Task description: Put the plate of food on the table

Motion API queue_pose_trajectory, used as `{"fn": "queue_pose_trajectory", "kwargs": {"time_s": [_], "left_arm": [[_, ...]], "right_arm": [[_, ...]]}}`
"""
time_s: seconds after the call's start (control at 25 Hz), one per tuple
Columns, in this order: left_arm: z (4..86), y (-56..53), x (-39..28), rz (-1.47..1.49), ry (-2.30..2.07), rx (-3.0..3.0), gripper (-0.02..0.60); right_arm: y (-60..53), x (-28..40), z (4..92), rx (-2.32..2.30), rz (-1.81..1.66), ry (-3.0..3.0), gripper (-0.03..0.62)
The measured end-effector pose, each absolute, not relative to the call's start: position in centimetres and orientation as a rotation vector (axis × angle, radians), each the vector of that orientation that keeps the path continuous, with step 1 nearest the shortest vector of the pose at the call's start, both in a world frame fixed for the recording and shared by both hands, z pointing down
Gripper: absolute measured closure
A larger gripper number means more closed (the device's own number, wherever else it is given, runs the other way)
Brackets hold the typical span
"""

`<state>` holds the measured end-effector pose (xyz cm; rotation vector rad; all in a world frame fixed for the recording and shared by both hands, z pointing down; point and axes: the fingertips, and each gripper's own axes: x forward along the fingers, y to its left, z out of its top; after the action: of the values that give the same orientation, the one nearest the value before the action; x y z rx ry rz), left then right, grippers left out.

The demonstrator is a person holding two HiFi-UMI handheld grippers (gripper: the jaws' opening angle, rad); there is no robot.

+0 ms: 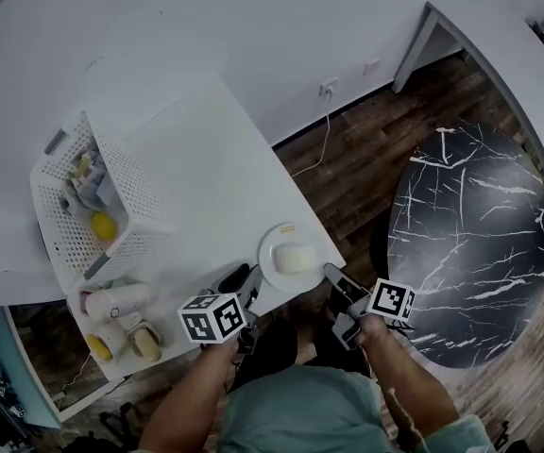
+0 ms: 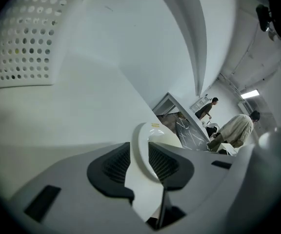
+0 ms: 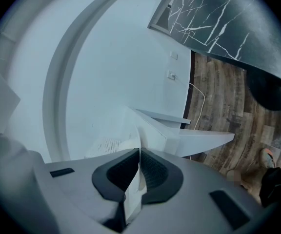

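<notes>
A white plate (image 1: 291, 253) with a pale lump of food (image 1: 296, 258) is at the near right corner of the white table (image 1: 206, 168); I cannot tell whether it rests on it. My left gripper (image 1: 241, 277) is at the plate's left rim. In the left gripper view the plate (image 2: 141, 152) stands edge-on between the jaws, which are apart and open, the pads (image 2: 115, 164) not pressing it. My right gripper (image 1: 334, 276) is at the plate's right rim. In the right gripper view its jaws are shut on the thin plate rim (image 3: 134, 182).
A white perforated basket (image 1: 97, 206) with small items stands on the table's left part, and bottles and containers (image 1: 116, 302) lie near its front left. A round black marble table (image 1: 470, 234) stands on the wooden floor at right. Two people (image 2: 238, 128) are far off.
</notes>
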<state>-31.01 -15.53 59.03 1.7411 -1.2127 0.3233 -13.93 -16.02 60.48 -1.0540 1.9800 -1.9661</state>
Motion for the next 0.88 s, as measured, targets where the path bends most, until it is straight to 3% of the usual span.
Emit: {"fn": "queue_pose_trajectory", "kwargs": {"time_s": [0.44,0.56,0.88], "left_arm": [[60.2,-17.4,-29.3,0.273,-1.037,1.679,0.476],[60.5,-17.5,-29.8,0.29,-1.048,1.645,0.552],[60.4,-17.2,-29.8,0.291,-0.985,1.604,0.558]], "right_arm": [[-16.4,-14.7,60.1,-1.037,-1.978,1.988,0.577],[-16.3,-14.5,60.4,-1.079,-1.984,2.018,0.577],[-16.6,-14.7,60.0,-1.101,-1.955,2.04,0.576]]}}
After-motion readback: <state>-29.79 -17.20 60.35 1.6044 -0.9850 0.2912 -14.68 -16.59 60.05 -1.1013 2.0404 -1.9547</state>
